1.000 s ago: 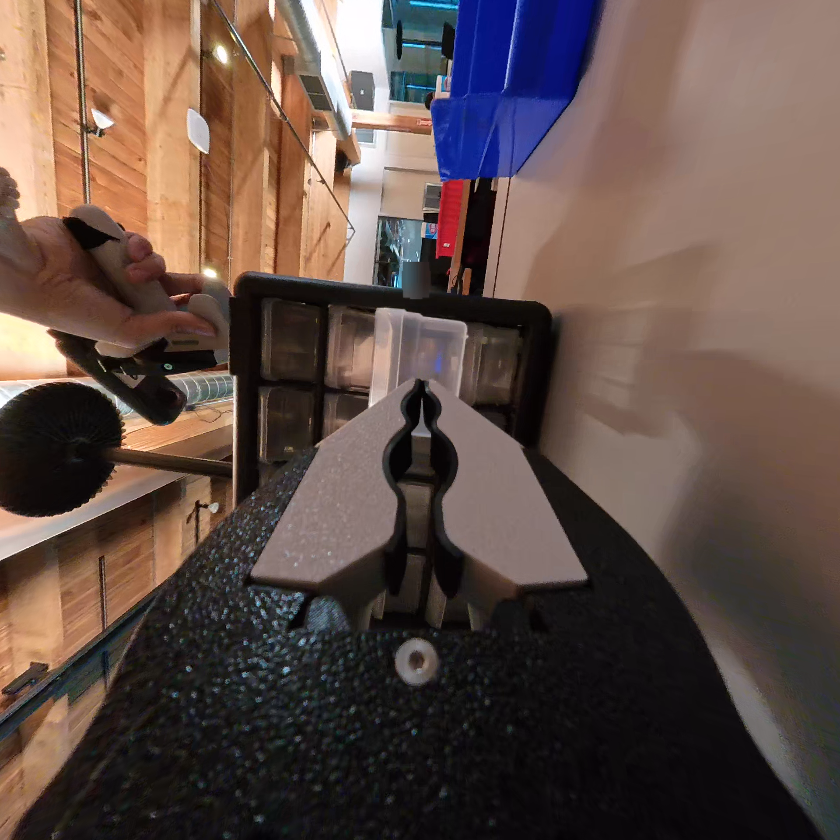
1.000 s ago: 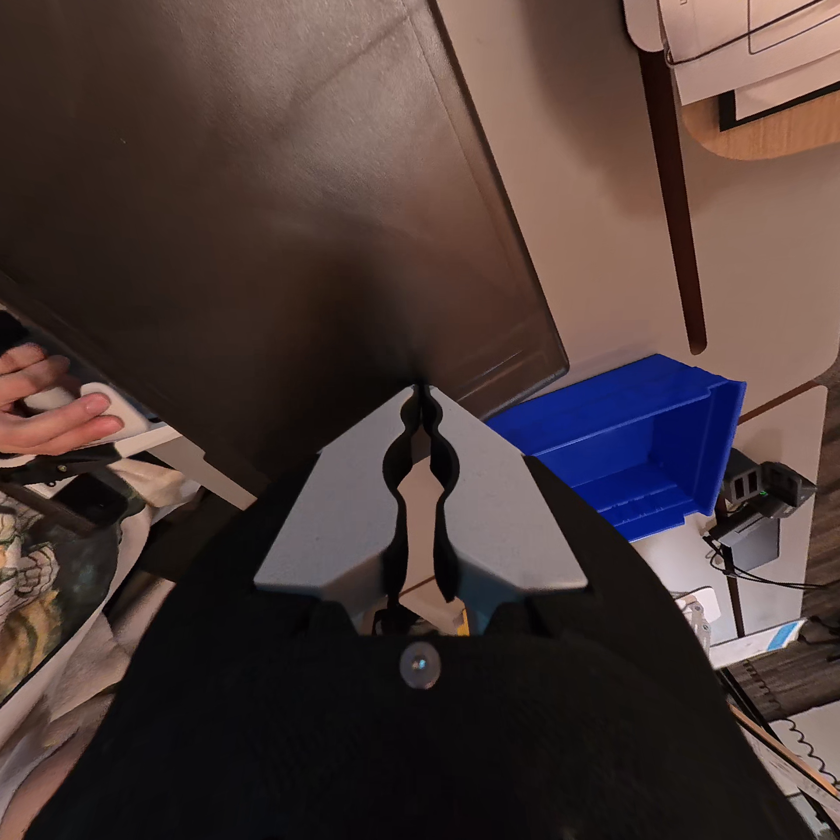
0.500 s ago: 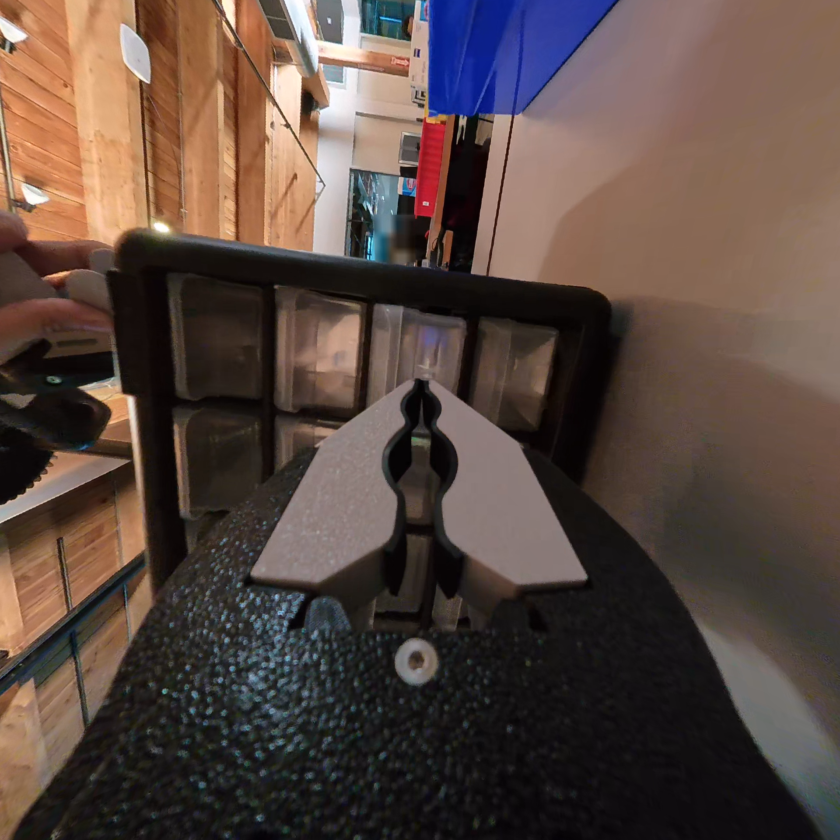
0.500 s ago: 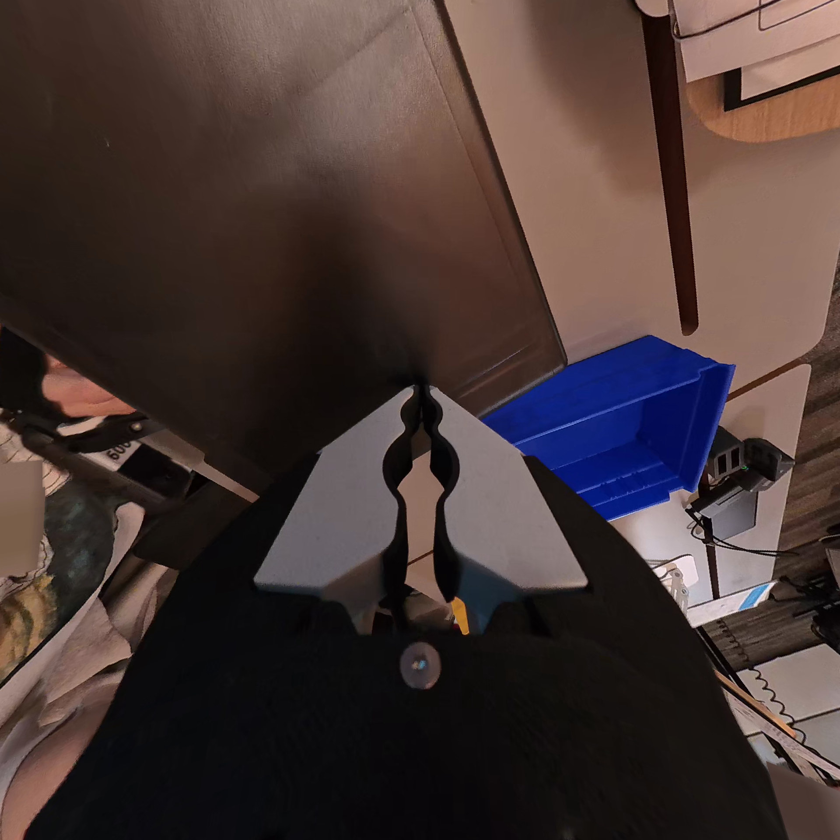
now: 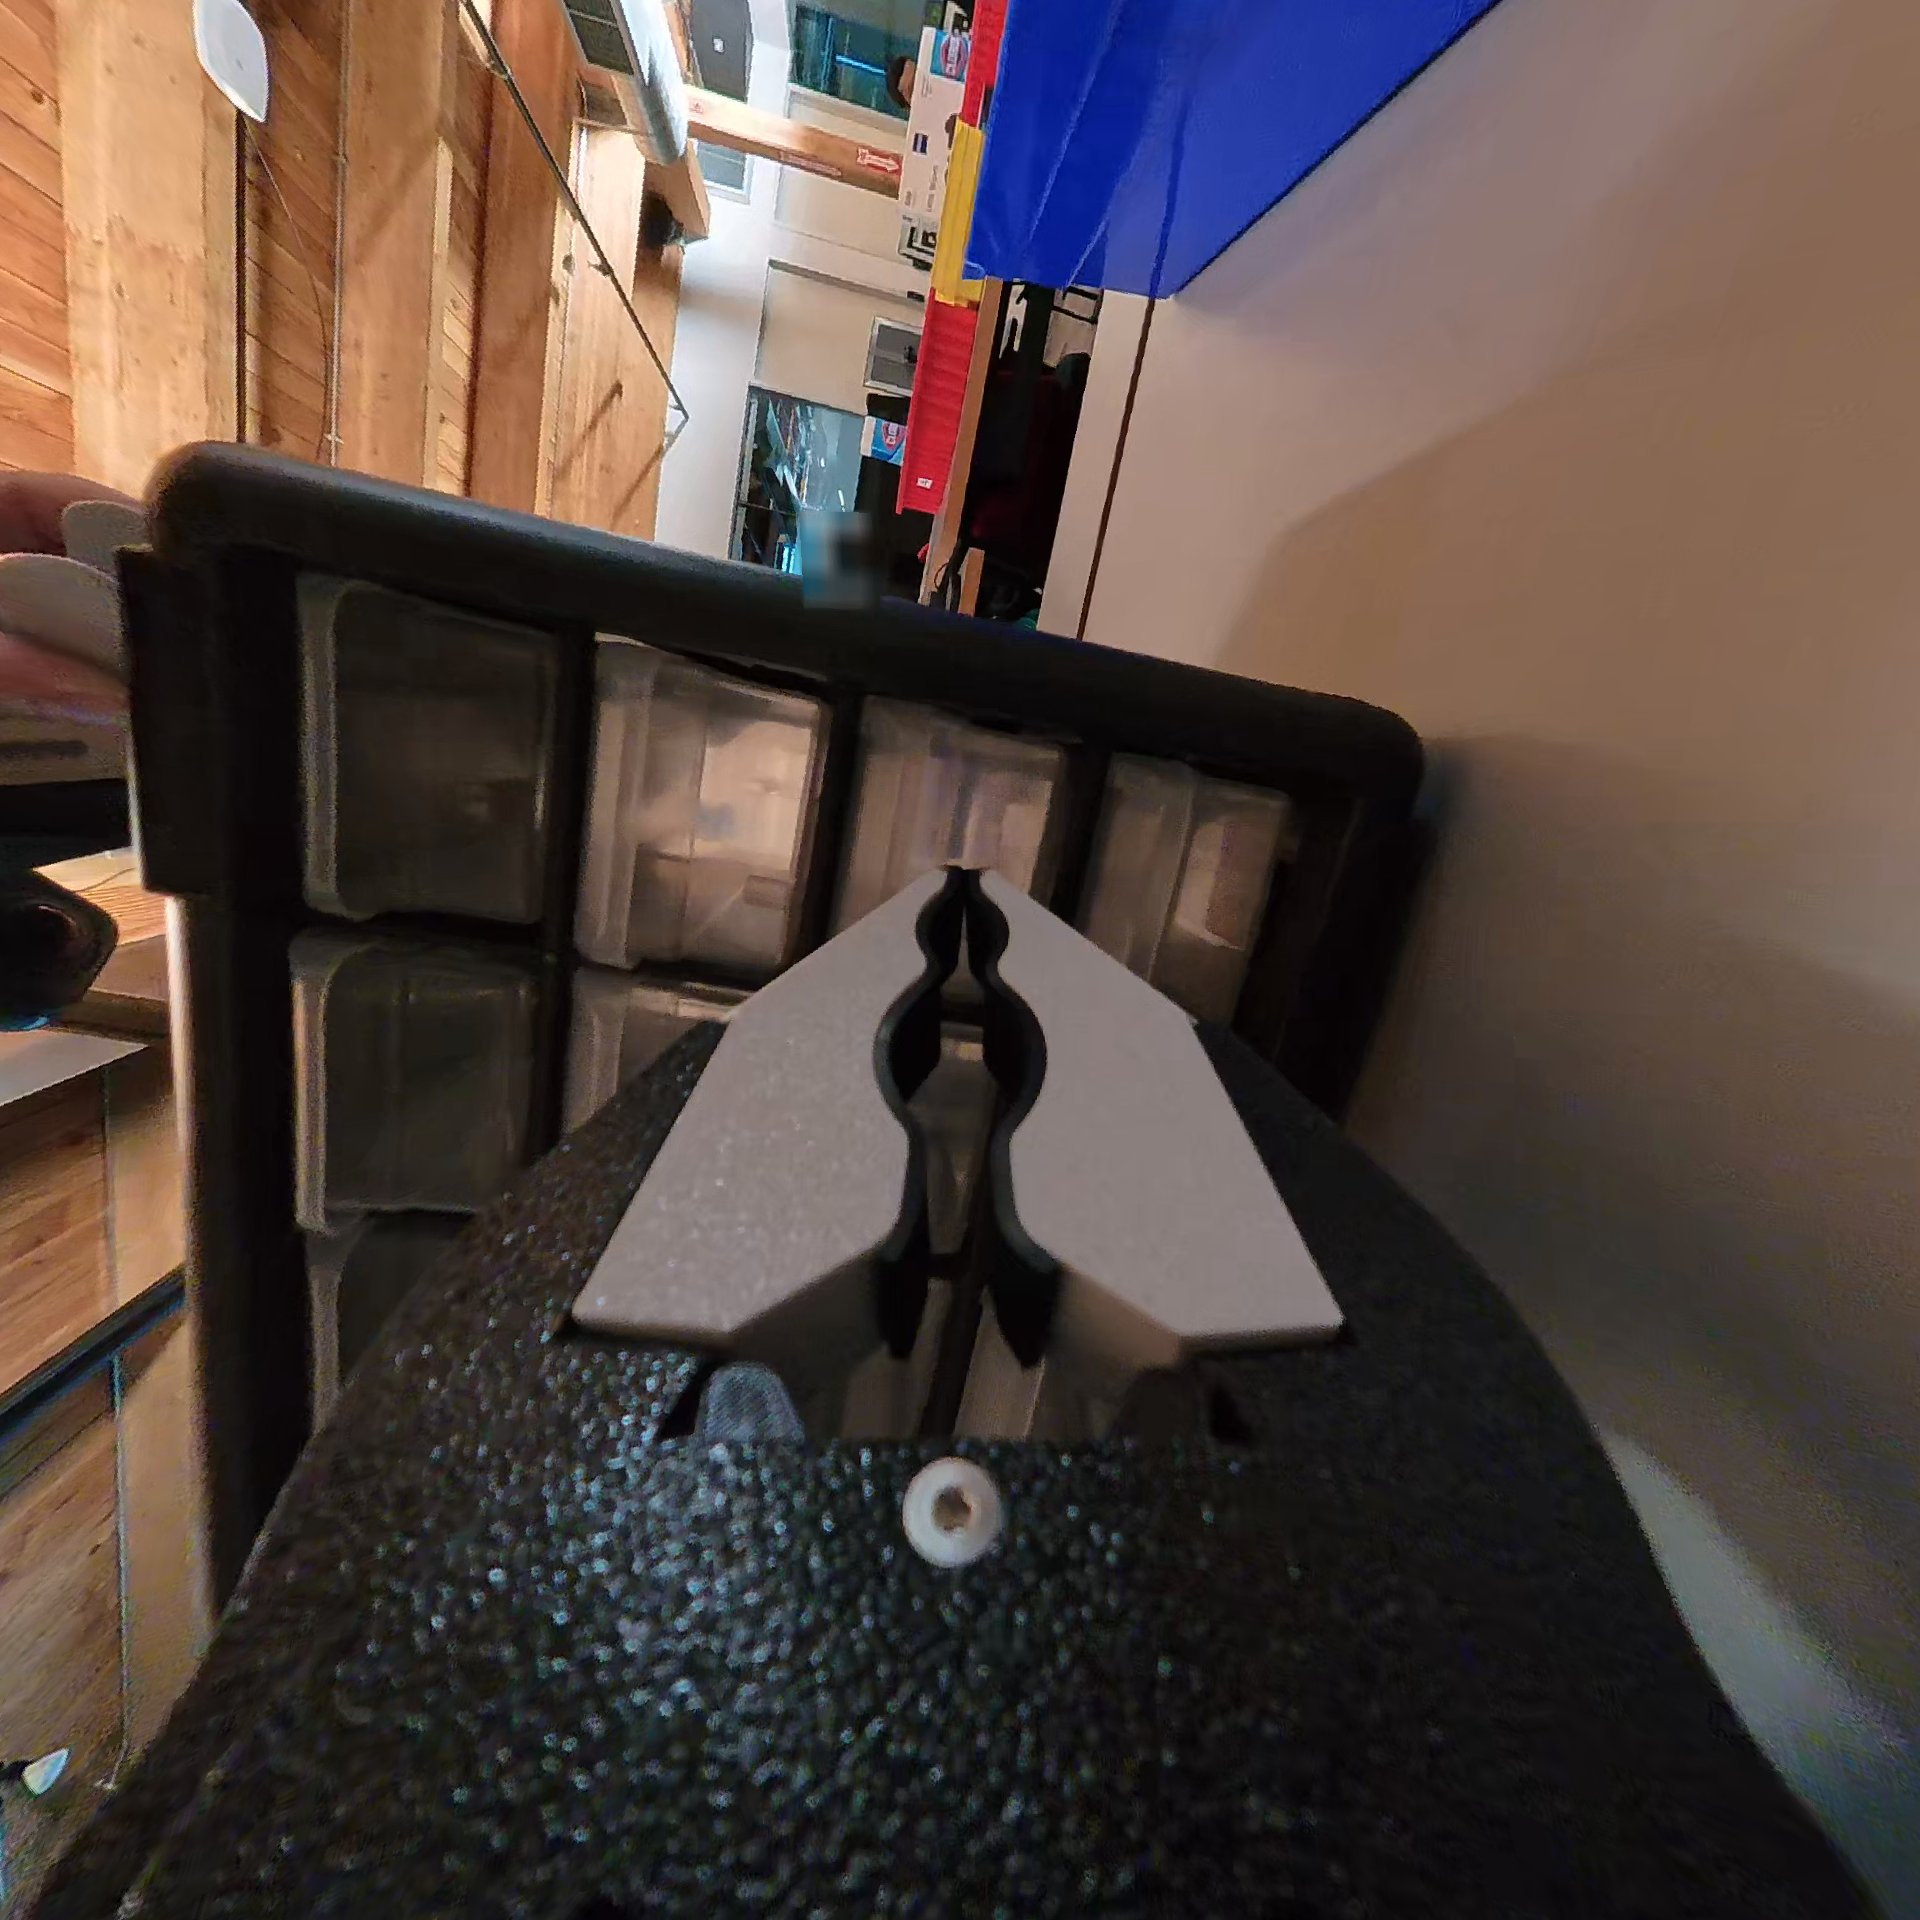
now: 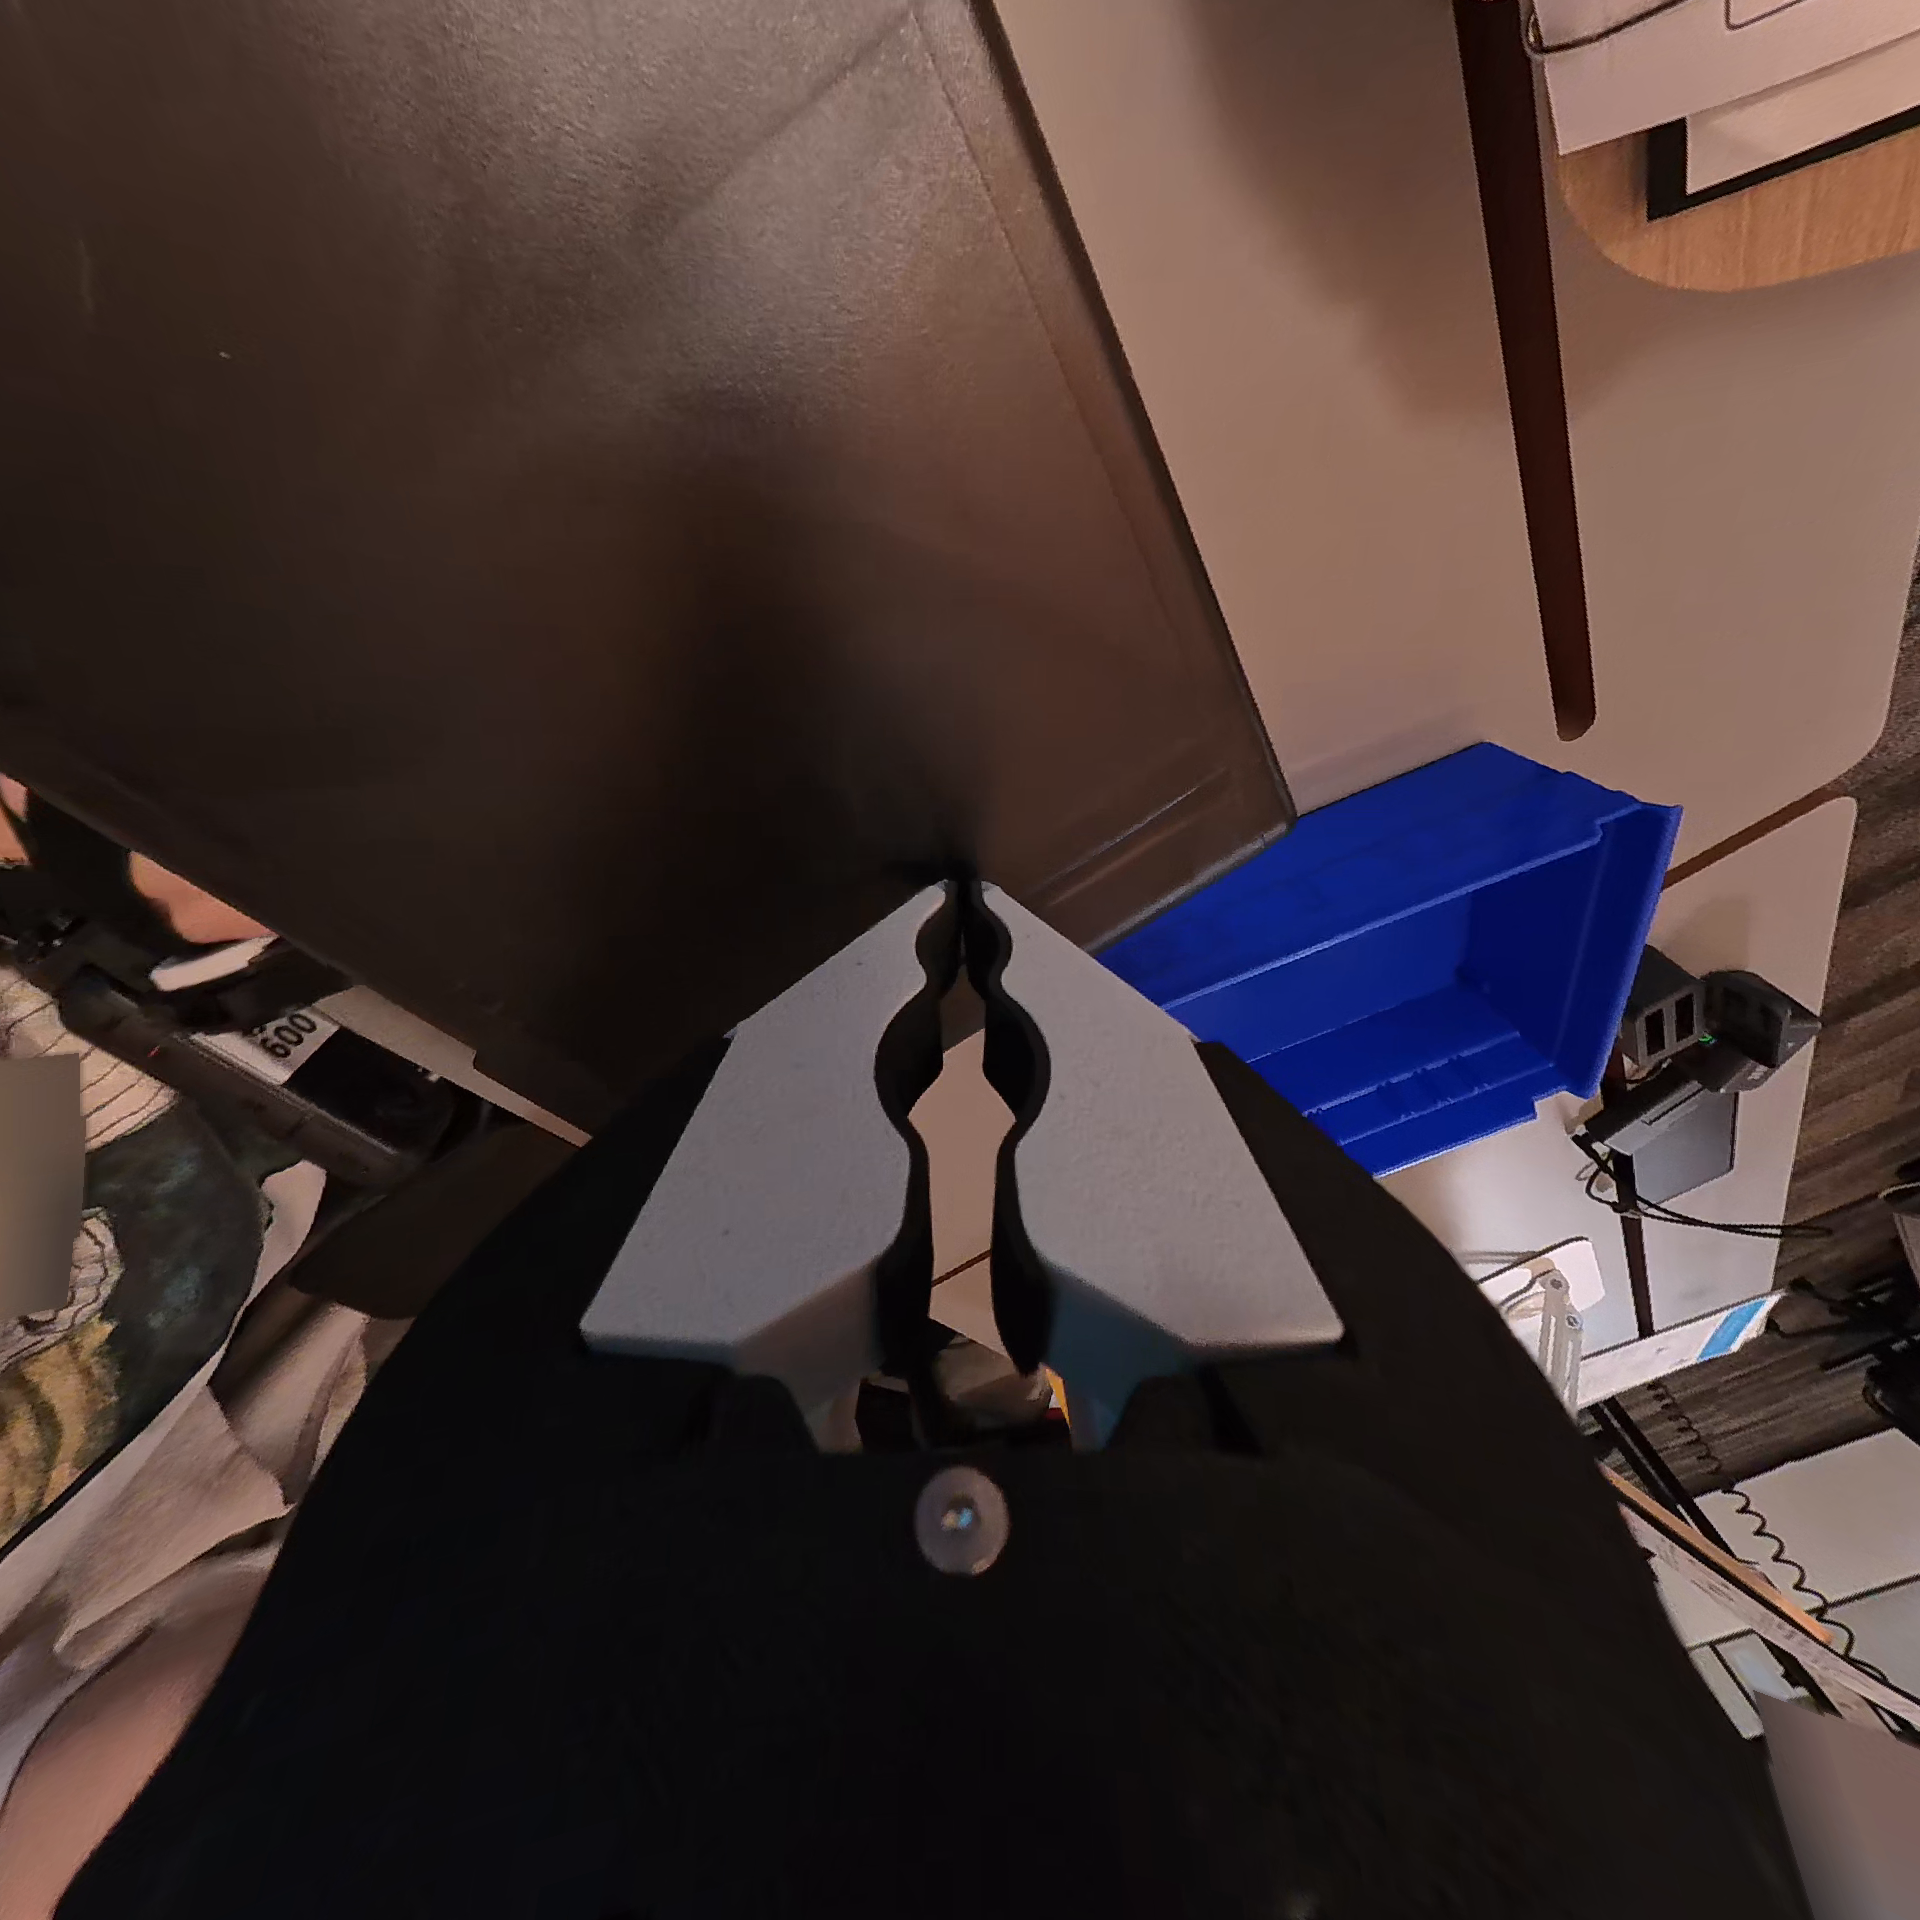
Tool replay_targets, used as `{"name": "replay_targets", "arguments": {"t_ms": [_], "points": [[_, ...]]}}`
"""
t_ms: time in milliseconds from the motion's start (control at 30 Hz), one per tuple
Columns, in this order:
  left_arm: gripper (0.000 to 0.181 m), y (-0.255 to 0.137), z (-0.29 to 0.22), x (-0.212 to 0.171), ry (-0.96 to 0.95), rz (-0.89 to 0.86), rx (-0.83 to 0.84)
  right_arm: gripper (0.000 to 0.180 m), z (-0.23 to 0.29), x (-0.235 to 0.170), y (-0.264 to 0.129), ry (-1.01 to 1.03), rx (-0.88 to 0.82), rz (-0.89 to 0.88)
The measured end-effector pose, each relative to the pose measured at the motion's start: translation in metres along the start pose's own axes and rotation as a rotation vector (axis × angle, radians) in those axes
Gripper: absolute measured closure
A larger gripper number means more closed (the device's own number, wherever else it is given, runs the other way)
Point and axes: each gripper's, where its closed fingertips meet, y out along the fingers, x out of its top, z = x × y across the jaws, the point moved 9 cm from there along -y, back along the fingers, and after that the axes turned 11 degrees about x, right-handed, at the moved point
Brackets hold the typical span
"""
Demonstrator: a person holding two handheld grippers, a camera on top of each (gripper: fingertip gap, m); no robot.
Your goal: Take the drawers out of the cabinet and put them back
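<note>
A black cabinet (image 5: 1039, 665) with several clear drawers lies against the pale table. My left gripper (image 5: 961, 875) is shut on the front tab of the third clear drawer (image 5: 956, 790) in the top row; that drawer sits in its slot, level with its neighbours. In the right wrist view the cabinet's plain black panel (image 6: 520, 468) fills the upper left. My right gripper (image 6: 961, 885) is shut and empty, its tips pressed against that panel near its corner. A hand and part of that gripper (image 5: 52, 644) show past the cabinet's left edge.
A blue plastic bin (image 6: 1403, 966) lies on the table just beyond the cabinet's corner; it also shows in the left wrist view (image 5: 1195, 135). A dark rod (image 6: 1538, 416), a small grey device with cables (image 6: 1704, 1049) and papers lie farther right. Cloth (image 6: 156, 1507) is at the lower left.
The clear drawer that stuck out of the cabinet has slid fully into its slot as my left gripper moved toward the cabinet. My right gripper has stayed pressed on the panel.
</note>
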Motion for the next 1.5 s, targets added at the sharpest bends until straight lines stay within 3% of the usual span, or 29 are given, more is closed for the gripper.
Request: {"name": "replay_targets", "arguments": {"t_ms": [300, 600, 633, 667, 700, 800, 867, 933, 1000, 1100, 1167, 1267, 1500], "points": [[0.181, -0.033, 0.026, 0.004, -0.2, -0.044, -0.062, 0.18, 0.006, 0.003, 0.001, 0.015, -0.074, 0.023], [0.181, -0.06, 0.05, -0.009, -0.707, 0.01, -0.246, 0.18, 0.017, -0.016, 0.004, -0.142, -0.172, -0.129], [0.181, -0.06, 0.054, -0.008, -0.76, 0.011, -0.268, 0.18, 0.02, -0.027, 0.002, -0.166, -0.188, -0.178], [0.18, -0.061, 0.057, -0.006, -0.798, 0.007, -0.287, 0.167, 0.021, -0.04, -0.004, -0.167, -0.26, -0.262], [0.177, -0.062, 0.06, -0.004, -0.823, 0.002, -0.3, 0.138, 0.02, -0.056, -0.012, -0.136, -0.365, -0.369], [0.169, -0.061, 0.066, 0.009, -0.878, -0.018, -0.334, 0.125, 0.021, -0.13, -0.027, 0.03, -0.553, -0.724], [0.163, -0.058, 0.067, 0.023, -0.934, -0.037, -0.365, 0.115, 0.019, -0.19, -0.015, 0.157, -0.618, -0.968], [0.158, -0.053, 0.067, 0.041, -0.998, -0.064, -0.392, 0.092, 0.013, -0.247, 0.017, 0.315, -0.668, -1.135], [0.151, -0.043, 0.064, 0.062, -1.042, -0.085, -0.401, 0.069, 0.01, -0.297, 0.062, 0.505, -0.666, -1.168], [0.144, -0.017, 0.054, 0.095, -1.107, -0.067, -0.384, 0.07, 0.02, -0.341, 0.122, 0.634, -0.618, -1.21], [0.129, 0.008, 0.041, 0.115, -1.154, -0.011, -0.397, 0.07, 0.029, -0.36, 0.148, 0.689, -0.641, -1.227], [0.12, 0.051, 0.022, 0.138, -1.219, 0.104, -0.405, 0.068, 0.037, -0.379, 0.167, 0.734, -0.718, -1.268], [0.123, 0.134, -0.016, 0.152, -1.089, 0.268, -0.266, 0.063, 0.029, -0.401, 0.165, 0.773, -0.834, -1.25]]}}
